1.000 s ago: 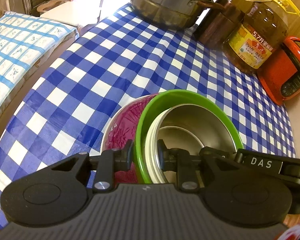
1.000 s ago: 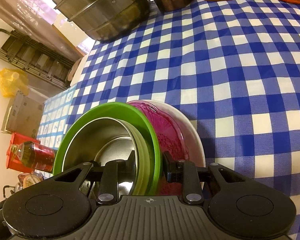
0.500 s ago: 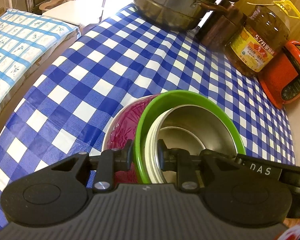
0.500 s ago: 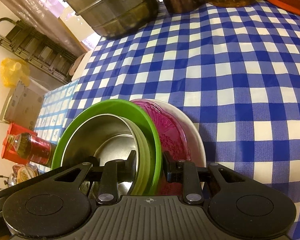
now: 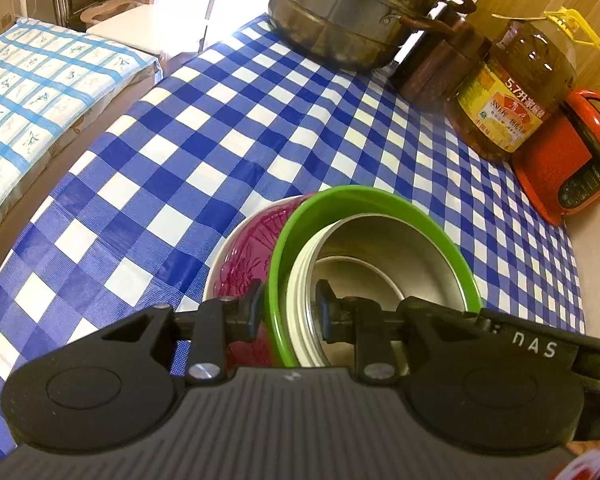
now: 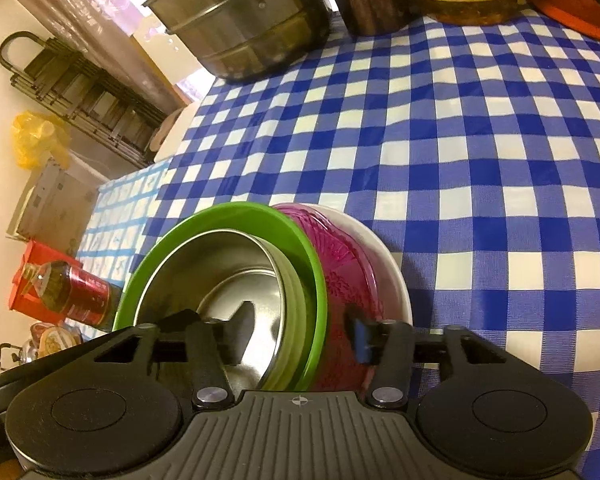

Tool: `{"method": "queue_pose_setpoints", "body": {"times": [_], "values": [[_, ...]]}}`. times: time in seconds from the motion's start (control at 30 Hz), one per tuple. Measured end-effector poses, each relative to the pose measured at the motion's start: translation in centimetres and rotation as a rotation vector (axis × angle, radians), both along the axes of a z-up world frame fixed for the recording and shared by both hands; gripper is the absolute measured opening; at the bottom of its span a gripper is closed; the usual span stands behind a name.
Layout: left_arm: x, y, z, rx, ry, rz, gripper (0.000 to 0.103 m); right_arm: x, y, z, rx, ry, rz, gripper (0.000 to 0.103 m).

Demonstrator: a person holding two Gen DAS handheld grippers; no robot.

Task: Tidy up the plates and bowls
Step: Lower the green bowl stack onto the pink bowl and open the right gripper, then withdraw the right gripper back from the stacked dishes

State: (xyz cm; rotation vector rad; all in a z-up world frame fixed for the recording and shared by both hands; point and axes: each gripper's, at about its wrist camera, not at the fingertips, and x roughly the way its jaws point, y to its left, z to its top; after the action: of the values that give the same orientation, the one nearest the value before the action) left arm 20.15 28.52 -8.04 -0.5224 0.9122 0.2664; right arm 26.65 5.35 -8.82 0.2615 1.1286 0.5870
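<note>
A nest of bowls stands on the blue-checked cloth: a white bowl (image 6: 384, 256) outermost, then a magenta glass bowl (image 6: 340, 264), a green bowl (image 5: 364, 196) and a steel bowl (image 5: 400, 252) innermost. My left gripper (image 5: 290, 312) straddles the near rims of the green and steel bowls. Its pads are still against them and its jaws are just starting to open. On the opposite side, my right gripper (image 6: 300, 332) is opening. One finger is inside the steel bowl and the other outside the magenta bowl, and both pads stand off the rims.
At the back of the table (image 5: 220, 120) stand a steel steamer pot (image 5: 340, 12), a brown container (image 5: 436, 64), a big oil jug (image 5: 512, 92) and an orange cooker (image 5: 568, 168). The table's left edge drops to a lower cloth-covered surface (image 5: 40, 92).
The right jaws have spread well apart and come off the bowl rims that they were pinching. The left jaws have widened only a trace. Neither hand has shifted.
</note>
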Motion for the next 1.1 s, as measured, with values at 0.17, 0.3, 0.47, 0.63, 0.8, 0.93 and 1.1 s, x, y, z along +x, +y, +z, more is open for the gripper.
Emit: {"method": "queue_pose_setpoints", "body": {"times": [0.17, 0.3, 0.47, 0.63, 0.8, 0.93, 1.1], "values": [[-0.6, -0.4, 0.8, 0.018, -0.016, -0.007, 0.031, -0.4, -0.4, 0.6, 0.014, -0.011, 0.009, 0.054], [-1.3, -0.8, 1.7, 0.039, -0.035, -0.010, 0.041, -1.0, -0.8, 1.2, 0.017, -0.020, 0.008, 0.054], [-2.6, -1.3, 2.8, 0.064, -0.050, -0.013, 0.051, -1.8, -1.6, 2.0, 0.026, -0.029, 0.000, 0.055], [-4.5, -1.7, 3.8, 0.074, -0.070, -0.005, 0.057, -3.0, -2.4, 2.9, 0.035, -0.035, 0.002, 0.055], [-6.2, -2.3, 4.9, 0.099, -0.081, 0.002, 0.067, -4.3, -3.2, 4.1, 0.045, -0.060, 0.006, 0.055], [-7.6, -3.1, 5.7, 0.129, -0.082, -0.002, 0.069, -5.5, -3.9, 4.9, 0.052, -0.073, 0.003, 0.056], [-9.4, -4.1, 6.7, 0.167, -0.088, 0.001, 0.074, -6.5, -4.9, 5.8, 0.058, -0.086, -0.001, 0.056]]}}
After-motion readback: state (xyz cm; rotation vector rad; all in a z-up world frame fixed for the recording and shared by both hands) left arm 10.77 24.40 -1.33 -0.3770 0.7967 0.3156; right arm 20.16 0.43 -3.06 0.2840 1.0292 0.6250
